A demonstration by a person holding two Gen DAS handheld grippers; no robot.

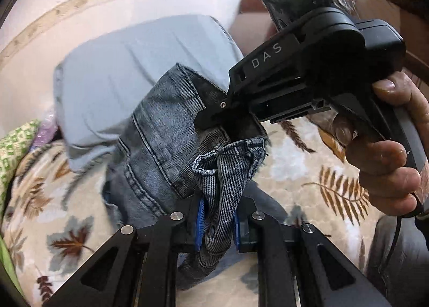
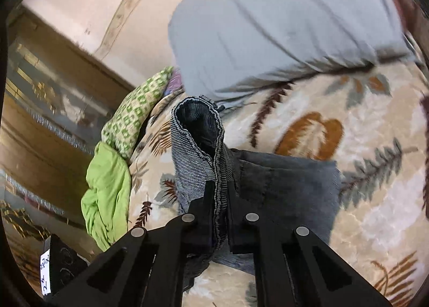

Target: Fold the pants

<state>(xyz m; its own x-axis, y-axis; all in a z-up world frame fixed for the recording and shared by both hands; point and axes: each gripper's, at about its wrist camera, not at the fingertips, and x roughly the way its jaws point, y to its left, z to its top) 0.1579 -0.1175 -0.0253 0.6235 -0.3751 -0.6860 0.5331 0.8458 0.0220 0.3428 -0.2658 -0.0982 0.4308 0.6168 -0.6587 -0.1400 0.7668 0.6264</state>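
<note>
Both tools (image 1: 217, 222) (image 2: 220, 206) pinching jeans (image 1: 161, 141)

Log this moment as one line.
task: fold pants | left claw: shut on jeans | right claw: shut on jeans | jeans: lifted over bedspread

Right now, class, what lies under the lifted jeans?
Under the jeans is the leaf-patterned bedspread; both claws, left and right, pinch denim. Whatever sits beneath the denim lying flat is covered.

Grey denim pants (image 1: 161, 130); leaf-print bedspread (image 2: 348, 199)
</note>
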